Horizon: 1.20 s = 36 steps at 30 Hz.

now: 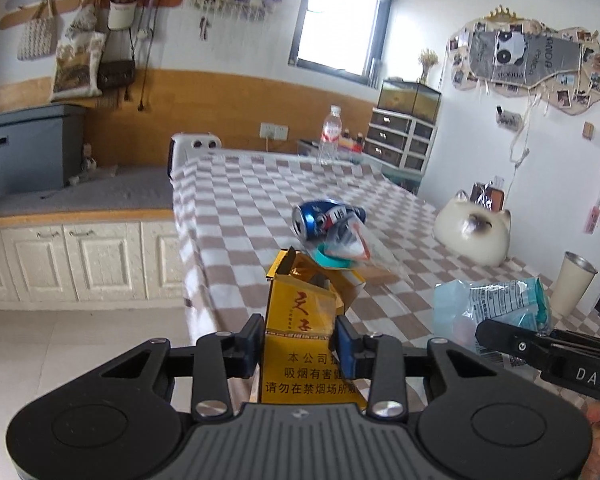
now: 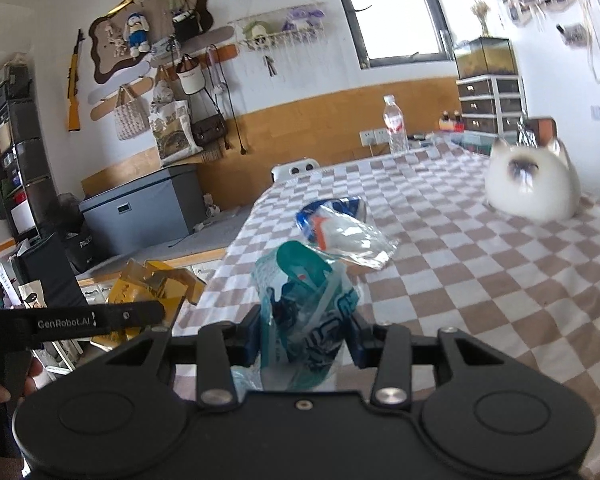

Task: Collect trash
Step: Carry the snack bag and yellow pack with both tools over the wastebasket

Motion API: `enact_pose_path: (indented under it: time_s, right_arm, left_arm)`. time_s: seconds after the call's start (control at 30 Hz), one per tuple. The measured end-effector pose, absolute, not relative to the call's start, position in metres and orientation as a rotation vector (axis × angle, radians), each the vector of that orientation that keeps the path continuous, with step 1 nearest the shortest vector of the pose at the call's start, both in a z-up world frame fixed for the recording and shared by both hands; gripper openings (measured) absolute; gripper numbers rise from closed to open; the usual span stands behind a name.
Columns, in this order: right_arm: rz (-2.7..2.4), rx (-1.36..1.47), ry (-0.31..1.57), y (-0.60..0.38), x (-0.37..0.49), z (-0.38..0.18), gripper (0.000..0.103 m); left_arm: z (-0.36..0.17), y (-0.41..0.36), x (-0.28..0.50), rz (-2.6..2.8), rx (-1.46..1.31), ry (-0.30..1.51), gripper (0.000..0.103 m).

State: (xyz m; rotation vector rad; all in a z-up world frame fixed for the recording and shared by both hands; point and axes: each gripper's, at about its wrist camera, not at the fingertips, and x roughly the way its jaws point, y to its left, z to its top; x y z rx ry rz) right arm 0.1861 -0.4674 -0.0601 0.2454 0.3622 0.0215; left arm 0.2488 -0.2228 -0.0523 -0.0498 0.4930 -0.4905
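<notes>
My left gripper is shut on a yellow cigarette box with its lid torn open, lifted above the near edge of the checkered table. My right gripper is shut on a crumpled teal and clear plastic wrapper, also lifted; the same wrapper and the right gripper's arm show at the right of the left wrist view. On the table beyond lie a dented blue can and a clear plastic bag with orange print, close together. The yellow box also appears at the left of the right wrist view.
A white cat-shaped holder and a cream tumbler stand on the table's right side. A water bottle stands at the far end. White cabinets with a grey bin on top lie left, tiled floor below.
</notes>
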Motion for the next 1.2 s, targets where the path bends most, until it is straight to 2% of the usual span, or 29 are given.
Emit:
enact_pose_path:
  time_s: [0.67, 1.2]
  right_arm:
    - [0.139, 0.143, 0.359, -0.343, 0.205, -0.034, 0.043]
    - [0.255, 0.092, 0.496, -0.210, 0.257, -0.080, 0.043]
  left_arm:
    - [-0.041, -0.082, 0.236, -0.312, -0.107, 0.455, 0.039]
    - [-0.096, 0.040, 0.253, -0.191, -0.201, 0.547, 0.039]
